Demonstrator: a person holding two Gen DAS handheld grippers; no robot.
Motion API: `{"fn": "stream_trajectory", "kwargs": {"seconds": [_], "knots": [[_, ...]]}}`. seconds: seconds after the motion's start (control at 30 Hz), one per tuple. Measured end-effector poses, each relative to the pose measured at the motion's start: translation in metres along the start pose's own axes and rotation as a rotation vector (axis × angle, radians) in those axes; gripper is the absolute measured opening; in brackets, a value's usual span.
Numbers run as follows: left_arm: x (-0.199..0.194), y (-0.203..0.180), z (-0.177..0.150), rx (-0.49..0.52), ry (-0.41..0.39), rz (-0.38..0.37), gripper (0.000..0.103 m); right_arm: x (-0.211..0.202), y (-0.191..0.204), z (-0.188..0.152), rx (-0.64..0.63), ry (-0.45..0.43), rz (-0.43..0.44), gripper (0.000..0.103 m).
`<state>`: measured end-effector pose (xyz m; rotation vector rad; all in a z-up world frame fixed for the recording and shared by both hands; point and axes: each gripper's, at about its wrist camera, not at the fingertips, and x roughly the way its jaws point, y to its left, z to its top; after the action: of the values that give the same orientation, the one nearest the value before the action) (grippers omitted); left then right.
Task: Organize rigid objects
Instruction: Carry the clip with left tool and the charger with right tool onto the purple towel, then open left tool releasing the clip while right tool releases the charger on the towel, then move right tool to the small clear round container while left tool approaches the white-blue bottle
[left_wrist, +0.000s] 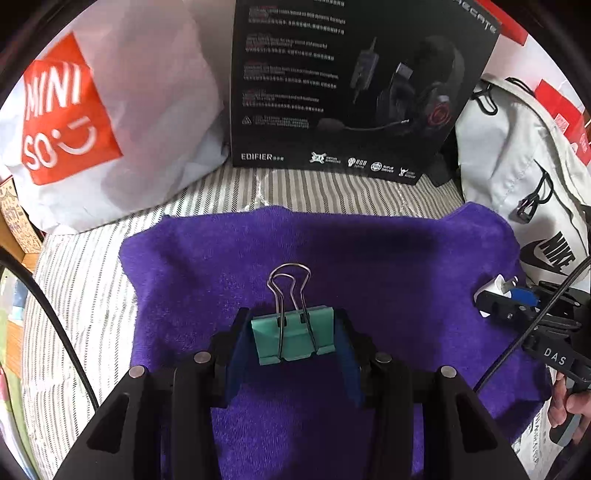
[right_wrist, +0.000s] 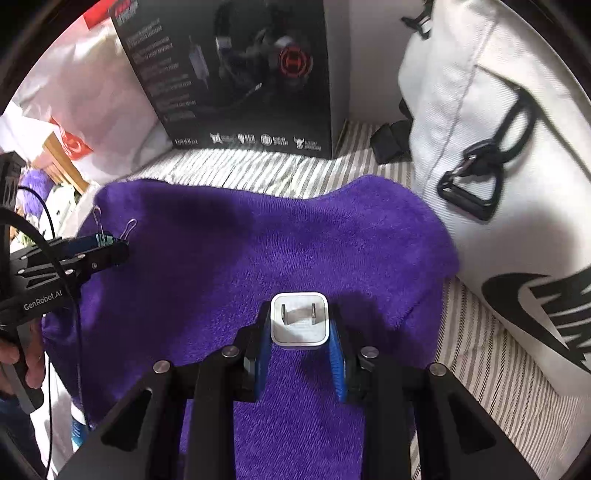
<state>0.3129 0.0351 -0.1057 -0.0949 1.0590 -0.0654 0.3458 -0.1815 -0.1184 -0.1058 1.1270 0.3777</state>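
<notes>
My left gripper (left_wrist: 293, 338) is shut on a teal binder clip (left_wrist: 293, 338), its wire handles pointing forward, held just over a purple towel (left_wrist: 369, 258). My right gripper (right_wrist: 299, 325) is shut on a white plug adapter (right_wrist: 299, 321), prongs facing the camera, over the same towel (right_wrist: 258, 240). In the left wrist view the right gripper (left_wrist: 506, 299) with the adapter (left_wrist: 495, 288) is at the towel's right edge. In the right wrist view the left gripper (right_wrist: 107, 243) with the clip (right_wrist: 105, 238) is at the towel's left edge.
The towel lies on a striped sheet (left_wrist: 332, 192). A black headset box (left_wrist: 351, 92) stands behind it. A white Miniso bag (left_wrist: 110, 122) is at the back left. A white Nike bag (right_wrist: 498, 166) is on the right, with a small black object (right_wrist: 391, 142) beside it.
</notes>
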Motion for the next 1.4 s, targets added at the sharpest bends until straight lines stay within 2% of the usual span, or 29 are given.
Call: {"fn": "stream_trajectory", "kwargs": {"seconds": [0.27,0.33,0.4,0.5,0.67,0.77,1.0,1.13,1.23,1.33,1.4], "knots": [[0.006,-0.004,0.001,0.01,0.022,0.015,0.042,0.006,0.008,0.002,-0.039,0.01,-0.028,0.029],[0.007,-0.006,0.001,0.021,0.024,0.02,0.043,0.006,0.01,0.001,-0.051,0.013,-0.03,0.032],[0.007,-0.007,0.001,0.027,0.025,0.024,0.043,0.008,0.013,0.002,-0.052,0.018,-0.013,0.042],[0.006,-0.008,0.0,0.028,0.029,0.02,0.048,0.008,0.016,0.002,-0.057,0.029,0.0,0.054],[0.001,-0.01,-0.012,0.034,0.03,0.007,0.069,0.003,0.012,-0.006,-0.028,0.035,0.001,0.055],[-0.004,-0.011,-0.024,0.042,0.032,0.016,0.076,-0.009,0.009,-0.013,-0.005,0.027,-0.003,0.055],[-0.029,0.0,-0.047,-0.003,0.036,0.008,0.076,-0.055,0.014,-0.037,0.013,-0.025,-0.015,0.057],[-0.055,0.011,-0.06,-0.003,-0.002,0.035,0.076,-0.081,0.019,-0.056,0.013,-0.057,-0.028,0.062],[-0.071,0.016,-0.068,-0.01,-0.013,-0.003,0.076,-0.099,0.021,-0.075,0.023,-0.07,-0.035,0.062],[-0.091,0.009,-0.079,0.023,-0.067,0.004,0.076,-0.11,0.022,-0.095,0.036,-0.072,-0.045,0.062],[-0.099,0.006,-0.083,0.032,-0.074,0.02,0.076,-0.116,0.021,-0.11,0.054,-0.072,-0.038,0.062]]}}
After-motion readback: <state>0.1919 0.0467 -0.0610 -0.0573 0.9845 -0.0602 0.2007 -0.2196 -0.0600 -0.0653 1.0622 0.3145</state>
